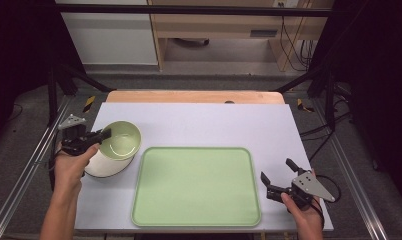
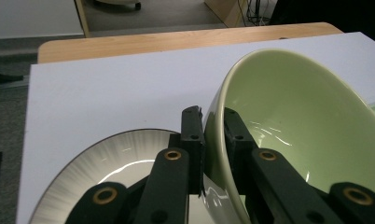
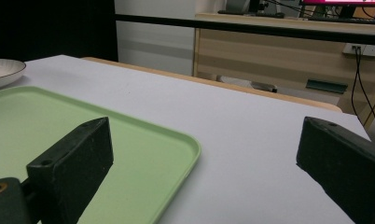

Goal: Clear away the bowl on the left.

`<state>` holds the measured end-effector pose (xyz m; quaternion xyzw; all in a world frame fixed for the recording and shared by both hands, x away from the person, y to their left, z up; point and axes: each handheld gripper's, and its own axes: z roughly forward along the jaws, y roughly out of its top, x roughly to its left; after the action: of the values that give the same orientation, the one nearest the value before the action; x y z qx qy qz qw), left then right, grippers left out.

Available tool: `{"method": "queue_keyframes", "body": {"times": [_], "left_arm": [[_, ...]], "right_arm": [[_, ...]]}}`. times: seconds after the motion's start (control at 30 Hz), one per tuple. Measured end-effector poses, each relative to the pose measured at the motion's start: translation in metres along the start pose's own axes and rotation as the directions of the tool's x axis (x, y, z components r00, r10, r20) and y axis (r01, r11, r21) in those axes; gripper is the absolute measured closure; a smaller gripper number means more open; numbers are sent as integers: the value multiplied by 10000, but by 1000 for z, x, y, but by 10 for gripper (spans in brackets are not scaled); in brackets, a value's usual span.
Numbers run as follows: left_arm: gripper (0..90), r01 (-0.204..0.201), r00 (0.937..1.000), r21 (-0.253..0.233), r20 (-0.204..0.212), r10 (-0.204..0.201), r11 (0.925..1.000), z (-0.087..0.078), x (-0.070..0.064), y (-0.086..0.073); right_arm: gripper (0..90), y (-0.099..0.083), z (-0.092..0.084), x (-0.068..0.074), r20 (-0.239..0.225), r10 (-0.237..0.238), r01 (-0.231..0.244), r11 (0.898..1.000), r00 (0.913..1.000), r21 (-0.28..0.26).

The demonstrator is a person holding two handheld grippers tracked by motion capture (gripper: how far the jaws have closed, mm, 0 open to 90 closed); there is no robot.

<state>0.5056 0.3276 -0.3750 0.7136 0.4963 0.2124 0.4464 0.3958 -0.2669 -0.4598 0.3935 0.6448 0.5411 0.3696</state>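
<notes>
1. Left hand-held gripper (image 1: 105, 134) is clenched on the rim of the green bowl (image 1: 121, 140), one jaw inside the wall and one outside, as the left gripper view shows it (image 2: 213, 135).
2. That bowl (image 2: 297, 135) sits tilted, its opening turned toward the tray side, and is held over the white plate (image 1: 105, 167) at the left part of the desk (image 1: 204, 125).
3. In the left gripper view the plate (image 2: 106, 163) has a dark rim and fine grey streaks, and it lies below the jaws.
4. A light green tray (image 1: 196, 186) rests flat on the desk just right of the plate, nearer the person's edge.
5. Right hand-held gripper (image 1: 279, 176) stands released, jaws wide apart with nothing between them, beside the tray's right edge.
6. From the right gripper view (image 3: 204, 158), the tray's corner (image 3: 176, 140) lies below the left jaw, and the plate (image 3: 3, 70) shows far off at the left.
7. Both forearms come in from the near edge.
</notes>
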Motion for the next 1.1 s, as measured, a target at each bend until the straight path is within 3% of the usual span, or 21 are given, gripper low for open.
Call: {"method": "queue_keyframes", "body": {"times": [0.5, 0.87, 1.1], "left_arm": [[813, -215, 9976, 203, 663, 201, 9996, 19, -29, -2], [813, -234, 9941, 247, 1061, 206, 9994, 24, -39, -2], [813, -464, 9914, 454, 1249, 404, 9979, 32, -47, -5]], "right_arm": [[38, 0, 0, 1, -41, -27, 27, 10000, 10000, -10], [35, 1, 0, 2, -92, -6, 6, 10000, 10000, -57], [35, 1, 0, 2, -102, -86, 86, 9999, 9999, -53]]}}
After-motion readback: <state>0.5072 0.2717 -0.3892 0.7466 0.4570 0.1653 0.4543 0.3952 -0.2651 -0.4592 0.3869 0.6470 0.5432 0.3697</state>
